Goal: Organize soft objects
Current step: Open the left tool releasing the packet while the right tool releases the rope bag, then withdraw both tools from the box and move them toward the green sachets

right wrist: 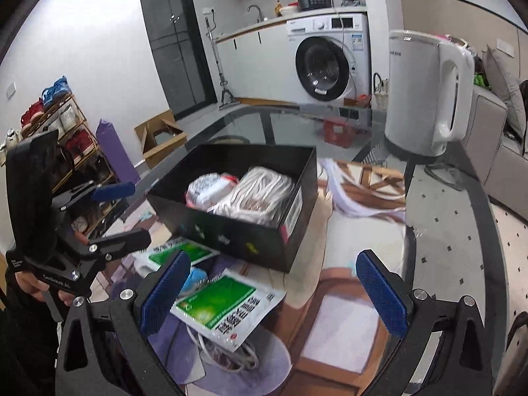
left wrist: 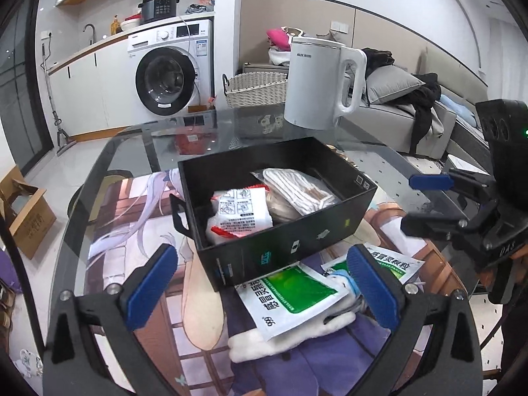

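Both grippers empty, green sachets waiting in front of black box (left wrist: 280, 211).

L gripper (left wrist: 264, 283) jaws fully wide, nothing held; R gripper (right wrist: 274, 293) also wide, empty. Green-white granule sachet (left wrist: 297, 293) lies flat on table mat just in front of box, over a white glove (left wrist: 280, 336). Looks light, floppy, slick foil: prob best pinched at a free edge, gently.

Glass table (left wrist: 138, 151): printed mat (left wrist: 158, 224), black box (left wrist: 283, 231), kettle (left wrist: 320, 82).

White washing machine (left wrist: 171, 69), grey sofa (left wrist: 412, 115), pale tiled floor (left wrist: 49, 178)
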